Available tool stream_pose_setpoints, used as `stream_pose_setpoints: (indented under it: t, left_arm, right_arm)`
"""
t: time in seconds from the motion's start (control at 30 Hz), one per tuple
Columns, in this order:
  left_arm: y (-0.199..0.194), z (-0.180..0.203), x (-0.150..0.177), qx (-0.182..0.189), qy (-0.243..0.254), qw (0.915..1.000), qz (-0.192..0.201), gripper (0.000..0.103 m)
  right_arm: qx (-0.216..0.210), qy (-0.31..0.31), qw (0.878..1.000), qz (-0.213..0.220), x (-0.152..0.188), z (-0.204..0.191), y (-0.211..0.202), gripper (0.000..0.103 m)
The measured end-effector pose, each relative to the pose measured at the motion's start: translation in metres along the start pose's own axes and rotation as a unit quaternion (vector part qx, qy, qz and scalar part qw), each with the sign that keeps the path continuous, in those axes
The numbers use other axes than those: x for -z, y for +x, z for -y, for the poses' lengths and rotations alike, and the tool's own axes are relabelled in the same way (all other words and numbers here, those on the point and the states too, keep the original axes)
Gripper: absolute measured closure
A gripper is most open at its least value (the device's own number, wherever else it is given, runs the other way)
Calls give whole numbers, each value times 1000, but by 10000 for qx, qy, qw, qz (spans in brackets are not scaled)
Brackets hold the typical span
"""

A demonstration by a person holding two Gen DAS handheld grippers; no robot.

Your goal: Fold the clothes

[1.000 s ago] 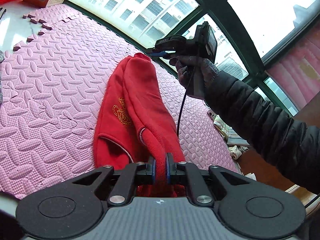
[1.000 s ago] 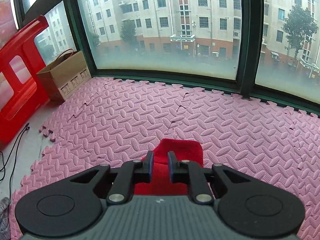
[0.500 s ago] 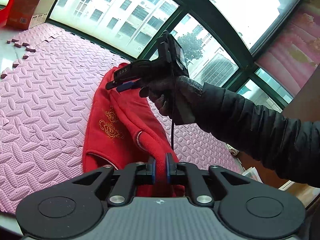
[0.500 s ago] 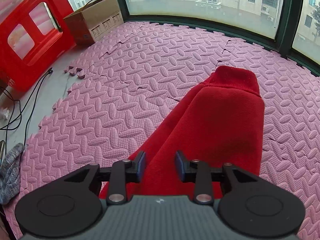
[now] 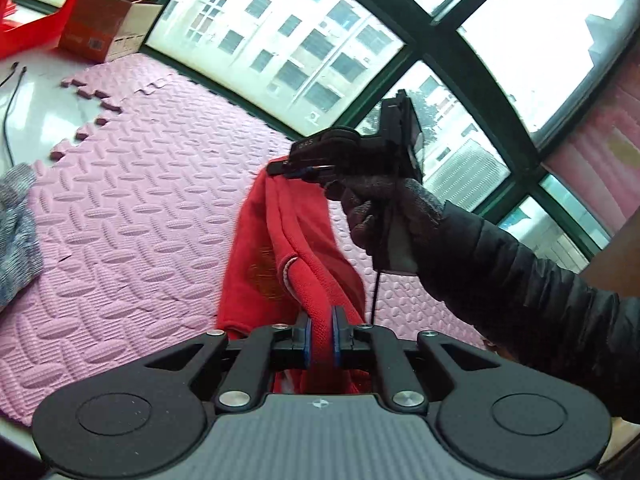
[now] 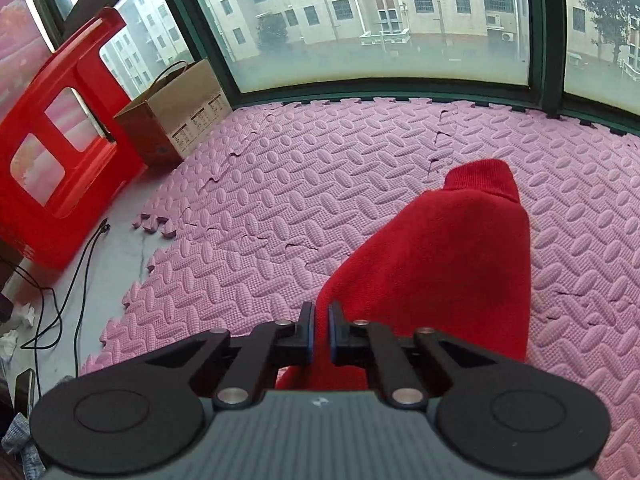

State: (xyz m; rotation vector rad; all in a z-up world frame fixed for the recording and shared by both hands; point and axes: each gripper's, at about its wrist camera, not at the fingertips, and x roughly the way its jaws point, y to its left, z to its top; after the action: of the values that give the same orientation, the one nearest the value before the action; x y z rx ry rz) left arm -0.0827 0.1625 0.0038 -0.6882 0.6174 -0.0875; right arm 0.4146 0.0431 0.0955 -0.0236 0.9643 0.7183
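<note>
Left gripper [image 5: 319,338] is clamped on the red garment [image 5: 288,256] at 6 o'clock. Right gripper [image 6: 319,330] pinches its far edge, lifting it off the pink mat [image 6: 320,208]. Folding appears partly done; laying flat remains.

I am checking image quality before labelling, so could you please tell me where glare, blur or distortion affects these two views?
Left wrist view: window panes blown out white, frames bowed by fisheye, red garment slightly soft. Right wrist view: even daylight, garment and pink mat sharp, window sill curved.
</note>
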Motion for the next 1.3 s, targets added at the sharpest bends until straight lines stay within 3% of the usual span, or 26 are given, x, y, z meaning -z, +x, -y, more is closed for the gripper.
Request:
stream_pose_setpoints:
  t: [0.07,0.13,0.2,0.27,0.47,0.53,0.6,0.7,0.8,0.87,1.03,1.07,1.3]
  left_arm:
    - [4,-16,0,-11,-291,9994,-205,90]
    - [4,-23,-1,-107,-322,9990,-288,87]
    - [2,-26,-2,-209,-270,9989,-321,82]
    - [-5,-27,-8,-215,-153,9993,-267,72]
    - [-9,-6,-41,-75,454,9989,14,67]
    - [7,6,-51,-16,650,9979,-76,65]
    - [23,16,-57,12,822,9964,-206,54]
    - [54,29,-66,-56,1112,9928,-448,47]
    - [84,34,-73,-22,1204,9900,-735,42]
    - [101,35,-78,42,1191,9888,-901,41]
    - [138,39,-90,172,1127,9861,-1213,38]
    - [143,39,-93,240,1110,9858,-1238,38]
    - [168,34,-94,332,977,9855,-1347,38]
  right_arm:
    - [-10,-23,10000,-88,6,1,9,95]
    - [-201,-37,9998,-31,8,4,3,85]
    - [-300,-102,9995,48,5,8,-13,83]
    - [-351,-322,9989,42,1,12,-30,81]
    - [-306,-1096,9929,-346,26,27,-63,77]
    - [-355,-1177,9915,-417,43,34,-71,77]
    - [-427,-1144,9915,-447,57,43,-81,75]
    - [-571,-985,9924,-461,71,58,-96,62]
    - [-1027,-945,9883,-611,82,72,-114,62]
    - [-1338,-1066,9830,-670,90,73,-122,53]
    - [-2056,-1133,9695,-700,99,70,-115,48]
    - [-2149,-1109,9674,-749,99,71,-111,43]
    - [-2465,-1026,9596,-894,97,80,-87,40]
